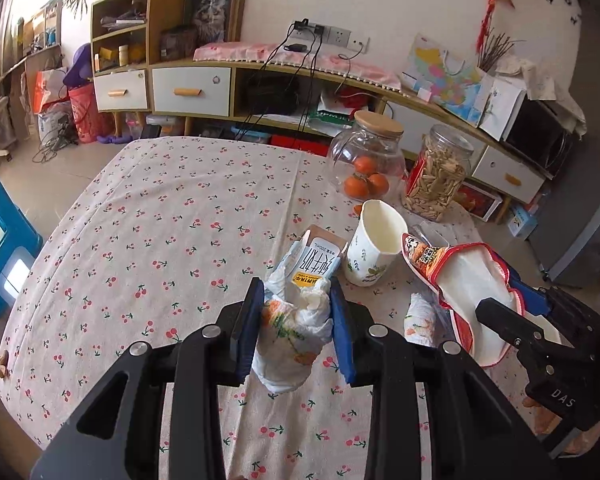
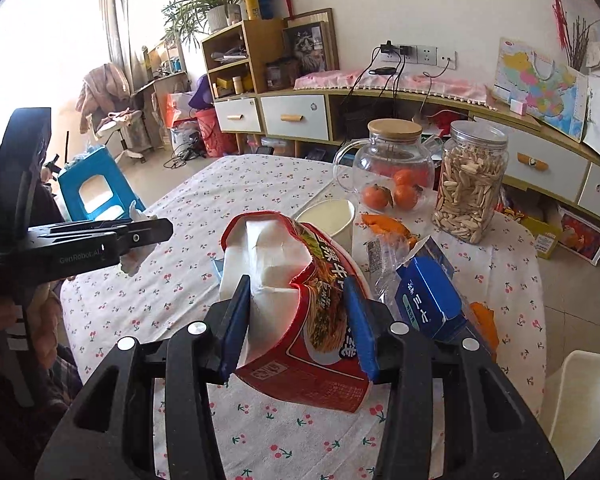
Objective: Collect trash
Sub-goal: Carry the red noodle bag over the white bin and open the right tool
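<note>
The left hand-held gripper (image 1: 296,308) pinches a crumpled white tissue (image 1: 294,336) printed with orange and green, its blue pads pressed against both sides of the wad, which hangs between them just above the bench (image 1: 160,240), a table under a cherry-print cloth. Just beyond that wad a small milk carton (image 1: 316,260) lies on the cloth, and beside it stands a white paper cup (image 1: 374,248) with a leaf pattern. A second crumpled tissue (image 1: 420,318) lies on the cloth between the two grippers. The right hand-held gripper (image 2: 300,320) is clamped on a crushed red instant-noodle bowl (image 2: 300,320), one pad against its white inner wall and the other against the printed outer wall, so that the bowl tilts on its side with its mouth turned up and away, its lower edge clear of the cloth. To the right of the bowl a blue carton (image 2: 428,300) lies tilted, with orange peel (image 2: 384,226) and a clear wrapper (image 2: 374,256) behind it. Farther back stand a glass jar (image 2: 394,160) holding tangerines under a wooden lid and a plastic jar of seeds (image 2: 470,184), close together.
</note>
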### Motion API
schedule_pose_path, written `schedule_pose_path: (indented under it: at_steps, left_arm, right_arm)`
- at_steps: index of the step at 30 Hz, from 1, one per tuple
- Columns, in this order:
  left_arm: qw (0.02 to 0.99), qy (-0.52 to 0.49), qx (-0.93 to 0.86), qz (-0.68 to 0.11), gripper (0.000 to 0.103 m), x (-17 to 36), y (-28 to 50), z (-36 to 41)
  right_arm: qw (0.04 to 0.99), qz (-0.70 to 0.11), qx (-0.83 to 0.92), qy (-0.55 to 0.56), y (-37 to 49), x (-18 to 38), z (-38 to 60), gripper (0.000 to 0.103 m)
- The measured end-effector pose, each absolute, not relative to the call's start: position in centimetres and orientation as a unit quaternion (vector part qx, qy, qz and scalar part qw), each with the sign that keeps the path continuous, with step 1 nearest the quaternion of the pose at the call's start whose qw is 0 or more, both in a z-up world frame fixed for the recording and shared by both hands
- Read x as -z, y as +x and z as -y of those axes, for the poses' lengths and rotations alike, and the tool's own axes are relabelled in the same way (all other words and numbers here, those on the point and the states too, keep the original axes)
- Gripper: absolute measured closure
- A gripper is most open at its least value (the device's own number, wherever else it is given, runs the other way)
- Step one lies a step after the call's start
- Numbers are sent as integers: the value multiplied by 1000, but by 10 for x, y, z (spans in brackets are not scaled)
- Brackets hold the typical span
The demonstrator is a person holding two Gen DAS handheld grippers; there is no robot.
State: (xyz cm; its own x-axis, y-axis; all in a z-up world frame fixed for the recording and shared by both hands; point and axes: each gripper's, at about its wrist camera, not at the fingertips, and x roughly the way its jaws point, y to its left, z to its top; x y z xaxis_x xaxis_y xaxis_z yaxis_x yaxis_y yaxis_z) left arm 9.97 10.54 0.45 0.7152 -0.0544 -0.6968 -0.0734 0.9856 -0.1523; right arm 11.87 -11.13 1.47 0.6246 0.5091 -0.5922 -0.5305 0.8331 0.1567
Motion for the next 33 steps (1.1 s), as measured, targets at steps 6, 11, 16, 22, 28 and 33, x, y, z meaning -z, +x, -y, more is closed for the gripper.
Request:
schedule_pose_path:
  at_steps: [6, 11, 16, 22, 28, 33]
  left_arm:
    - [927, -86, 7, -366, 71, -10, 100, -92]
    - [929, -86, 16, -361, 71, -12, 102, -81]
    - [930, -86, 25, -357, 71, -12, 105, -69]
    - [931, -82, 37, -354, 71, -10, 107, -55]
    - [931, -76, 48, -353, 71, -8, 109, -39]
    - [931, -73, 60, -352, 71, -8, 111, -25]
  right_arm:
    - [913, -296, -280, 4, 116, -32, 125, 60]
    - [924, -272, -269, 16, 112, -46, 141, 60]
    - [936, -251, -246, 23, 109, -58, 160, 60]
    - [953, -227, -200, 33, 107, -68, 194, 60]
    - [969, -212, -112, 51, 106, -72, 241, 60]
    - [971, -223, -7, 88, 110, -64, 296, 60]
